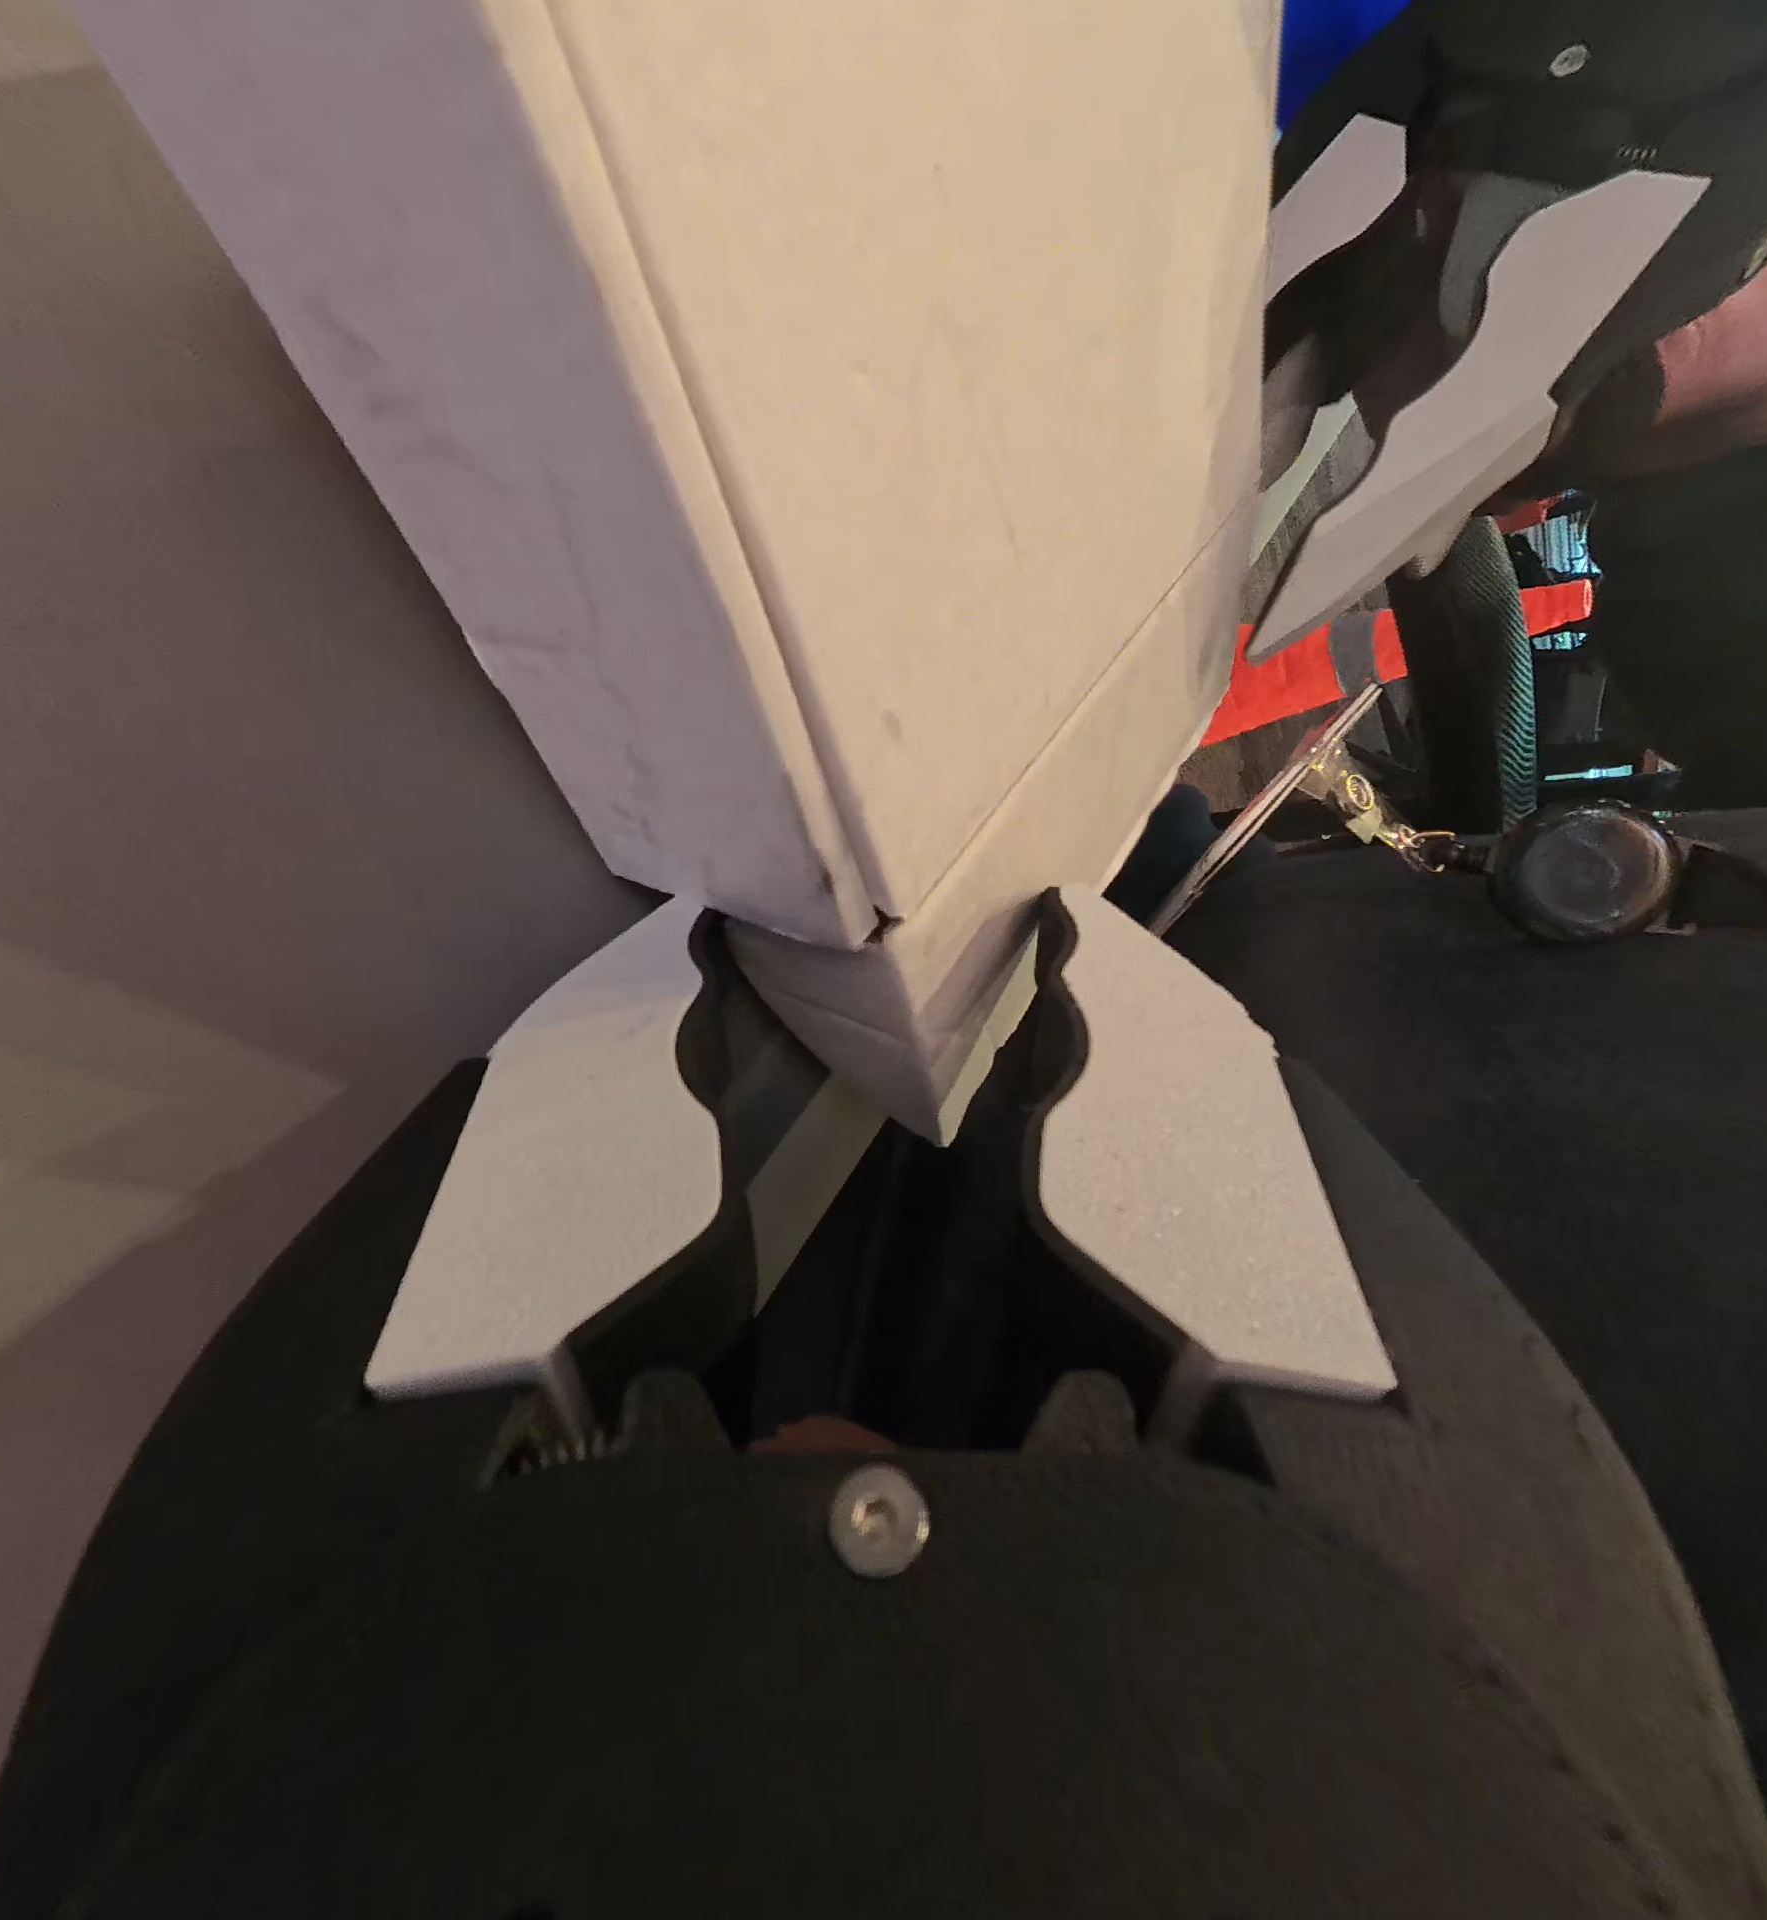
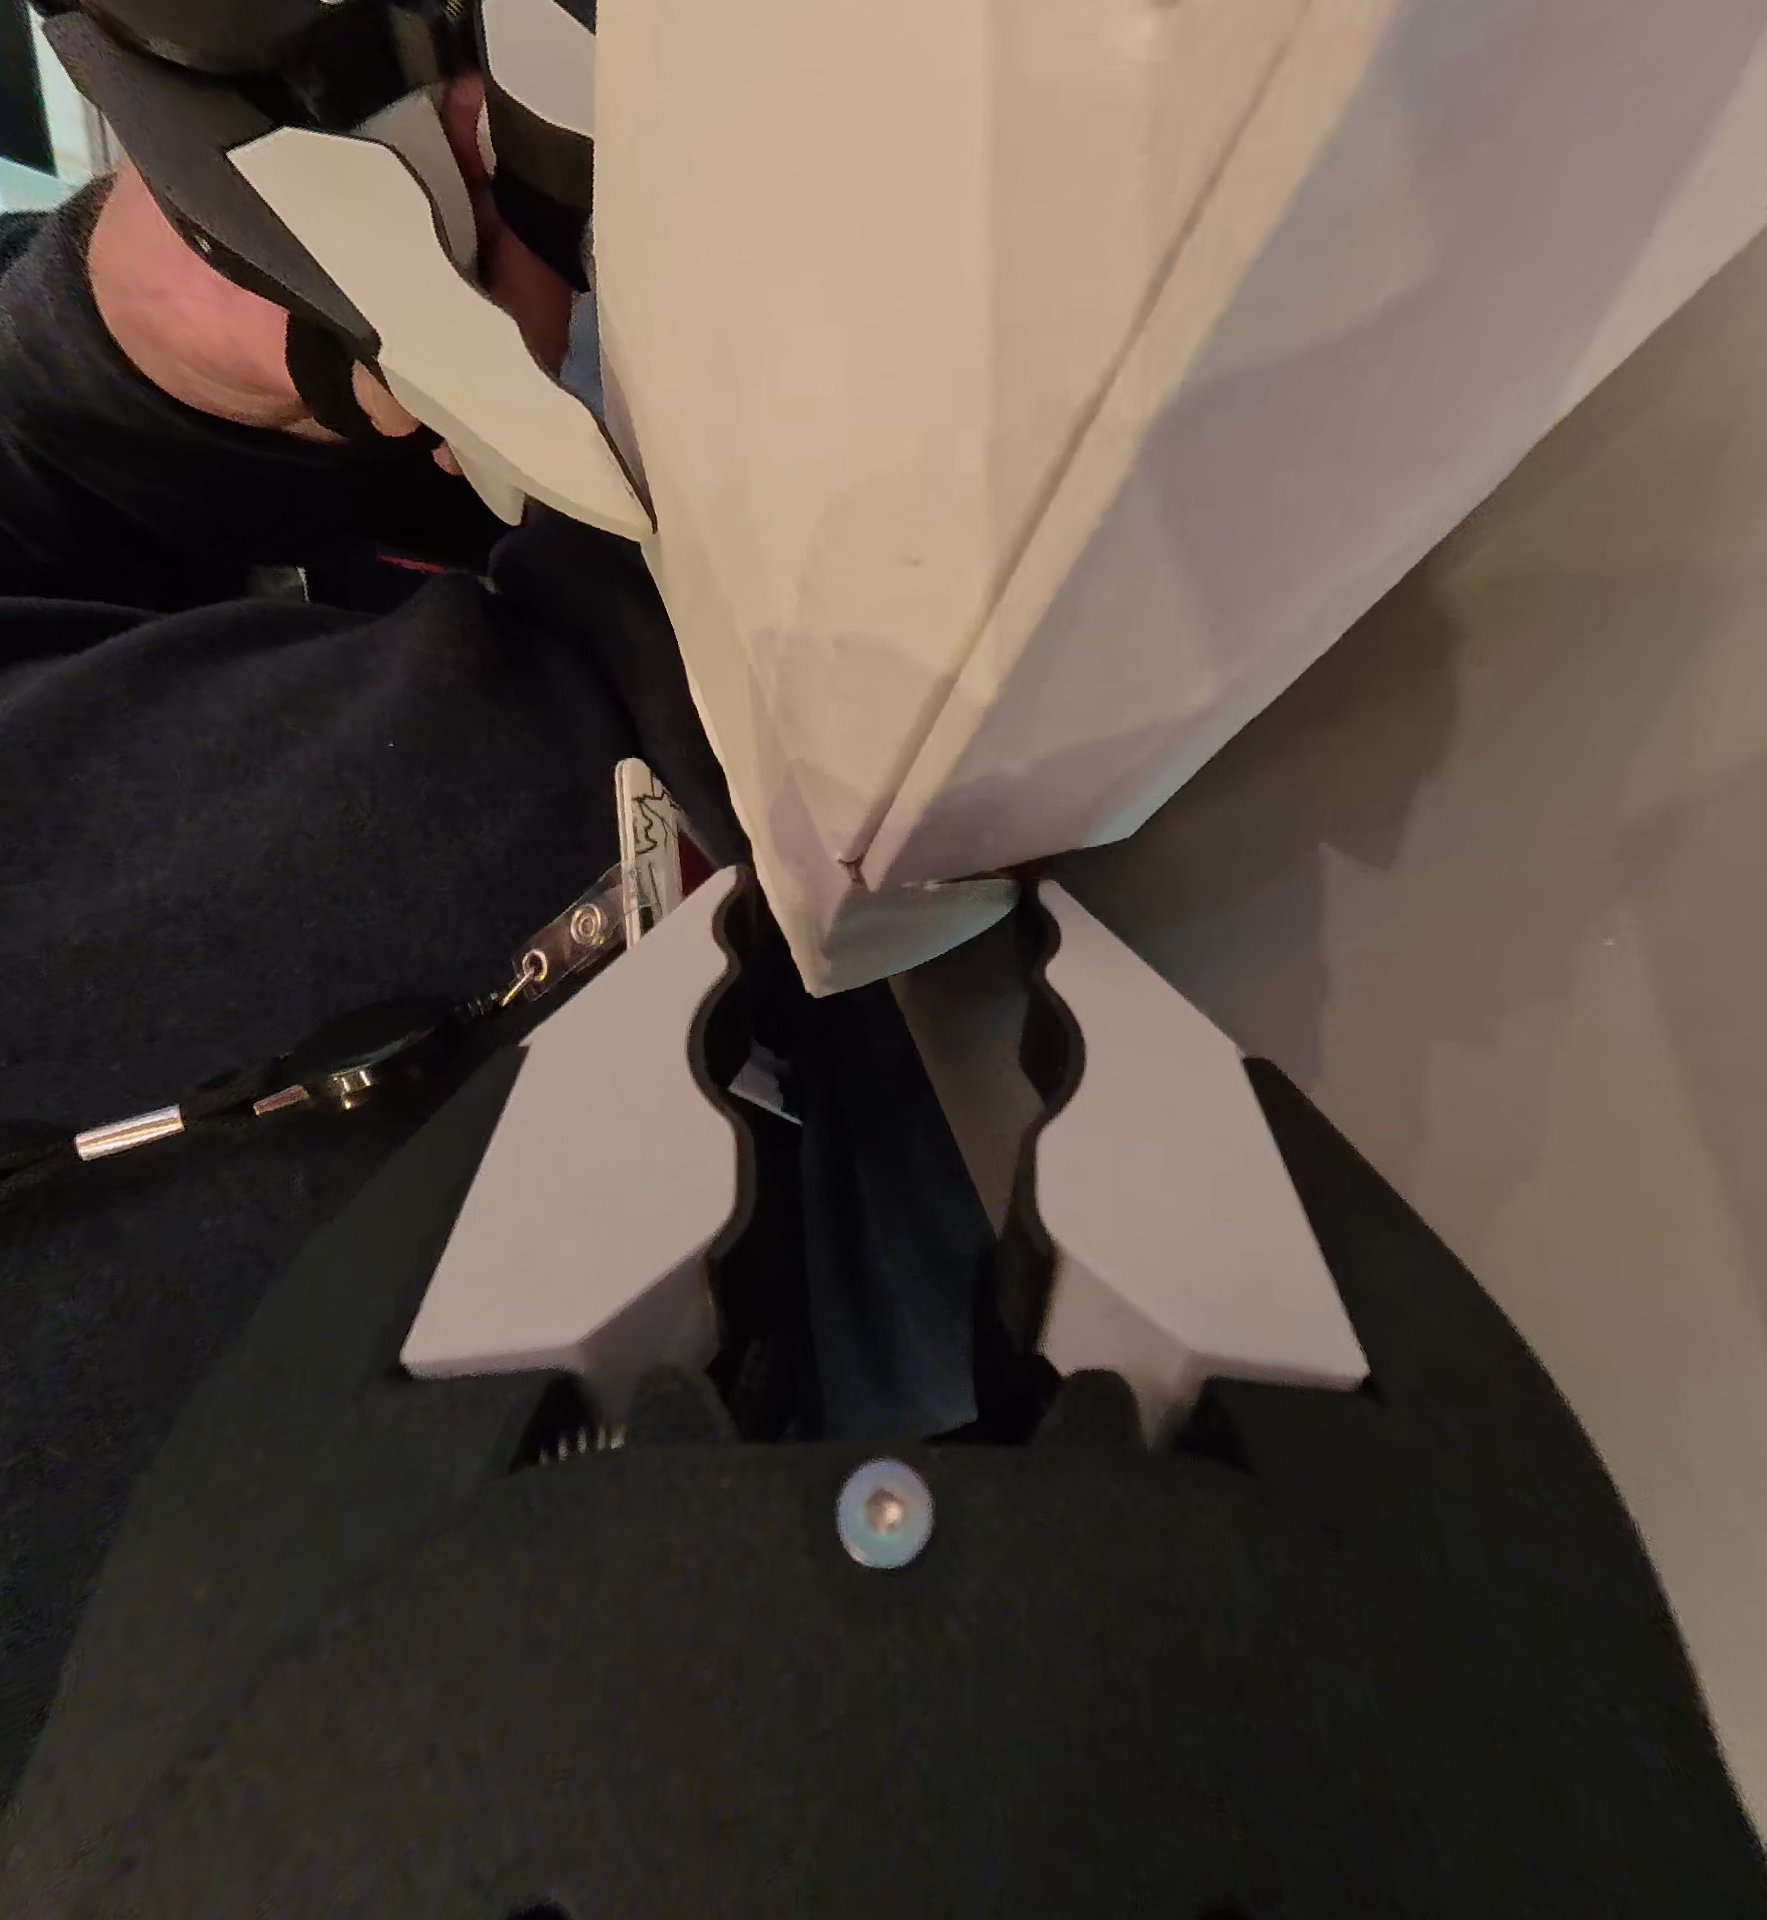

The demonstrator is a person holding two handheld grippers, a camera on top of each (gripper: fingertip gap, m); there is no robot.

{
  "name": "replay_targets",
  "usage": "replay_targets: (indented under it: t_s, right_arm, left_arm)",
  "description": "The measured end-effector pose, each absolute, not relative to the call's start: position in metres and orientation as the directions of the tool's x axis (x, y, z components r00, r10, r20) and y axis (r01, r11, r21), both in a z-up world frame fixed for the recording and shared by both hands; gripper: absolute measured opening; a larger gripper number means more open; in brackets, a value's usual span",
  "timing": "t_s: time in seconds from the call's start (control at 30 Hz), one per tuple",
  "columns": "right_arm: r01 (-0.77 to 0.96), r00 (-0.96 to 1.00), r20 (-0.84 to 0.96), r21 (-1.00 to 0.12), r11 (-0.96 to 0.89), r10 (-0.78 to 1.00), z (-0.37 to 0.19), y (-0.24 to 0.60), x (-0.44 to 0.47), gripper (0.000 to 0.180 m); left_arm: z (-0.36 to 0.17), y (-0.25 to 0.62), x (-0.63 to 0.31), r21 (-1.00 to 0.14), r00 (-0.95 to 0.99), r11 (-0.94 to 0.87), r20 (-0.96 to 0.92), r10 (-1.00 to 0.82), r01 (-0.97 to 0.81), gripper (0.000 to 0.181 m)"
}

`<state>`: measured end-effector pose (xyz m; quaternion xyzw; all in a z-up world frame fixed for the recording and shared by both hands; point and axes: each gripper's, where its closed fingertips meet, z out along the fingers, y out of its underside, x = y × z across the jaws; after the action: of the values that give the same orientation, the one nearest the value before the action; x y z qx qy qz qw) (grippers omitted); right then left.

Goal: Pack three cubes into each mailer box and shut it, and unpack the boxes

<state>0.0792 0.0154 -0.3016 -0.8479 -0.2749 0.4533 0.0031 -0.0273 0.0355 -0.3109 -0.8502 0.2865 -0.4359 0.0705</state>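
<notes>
I hold the closed box (image 1: 858, 436) lifted off the tabletop (image 1: 79, 727), left claw (image 1: 884, 935) and right claw (image 2: 894, 914) each clenched on a bottom corner. Only the corners are pinched, so I judge it could pivot and slip free if either grip eases
</notes>
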Motion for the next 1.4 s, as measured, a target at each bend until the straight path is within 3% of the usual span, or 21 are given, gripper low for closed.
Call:
replay_targets:
  t_s: [0.37,0.97,1.4]
  right_arm:
    - [0.49,0.465,-0.703,-0.302,-0.818,0.538,-0.308,0.018,0.082,0.04]
    - [0.519,0.467,-0.667,-0.324,-0.791,0.58,-0.302,0.028,0.084,0.055]
    - [0.562,0.482,-0.612,-0.334,-0.757,0.627,-0.311,0.02,0.078,0.041]
  left_arm:
    - [-0.313,0.04,-0.026,-0.406,0.465,-0.794,0.652,-0.599,-0.453,0.056]
    - [-0.307,0.043,-0.023,-0.344,0.436,-0.817,0.714,-0.547,-0.463,0.052]
    - [-0.312,0.038,-0.022,-0.305,0.451,-0.822,0.718,-0.53,-0.481,0.052]
